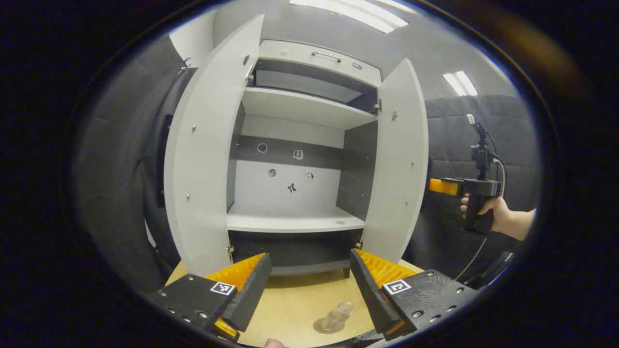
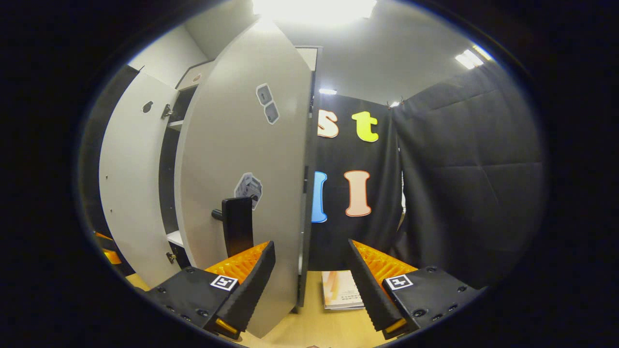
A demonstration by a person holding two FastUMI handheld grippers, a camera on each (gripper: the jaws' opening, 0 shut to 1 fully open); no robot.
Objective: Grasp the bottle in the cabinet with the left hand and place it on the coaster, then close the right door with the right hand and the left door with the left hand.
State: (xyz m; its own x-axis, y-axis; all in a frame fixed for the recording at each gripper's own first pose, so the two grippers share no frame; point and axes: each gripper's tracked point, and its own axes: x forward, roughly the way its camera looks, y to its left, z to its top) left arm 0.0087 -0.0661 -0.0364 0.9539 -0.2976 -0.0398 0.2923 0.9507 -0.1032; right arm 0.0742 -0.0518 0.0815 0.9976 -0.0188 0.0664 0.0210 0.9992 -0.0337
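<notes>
The grey cabinet (image 1: 295,222) stands with both doors swung out and its shelves bare. In the left gripper view a small clear bottle (image 1: 338,313) stands on a round coaster (image 1: 319,327) on the wooden table, just below and between my fingers. My left gripper (image 1: 309,256) is open and holds nothing. Farther right, a hand holds my right gripper (image 1: 441,186) just behind the right door (image 1: 399,164). In the right gripper view my right gripper (image 2: 310,244) is open, and the free edge of the right door (image 2: 251,159) rises between its fingers, next to the door's black handle (image 2: 238,224).
The left door (image 2: 130,193) (image 1: 203,159) hangs wide open. A thin booklet (image 2: 341,290) lies on the table (image 1: 290,299) beyond the right door. Black cloth walls close the booth behind and to the right.
</notes>
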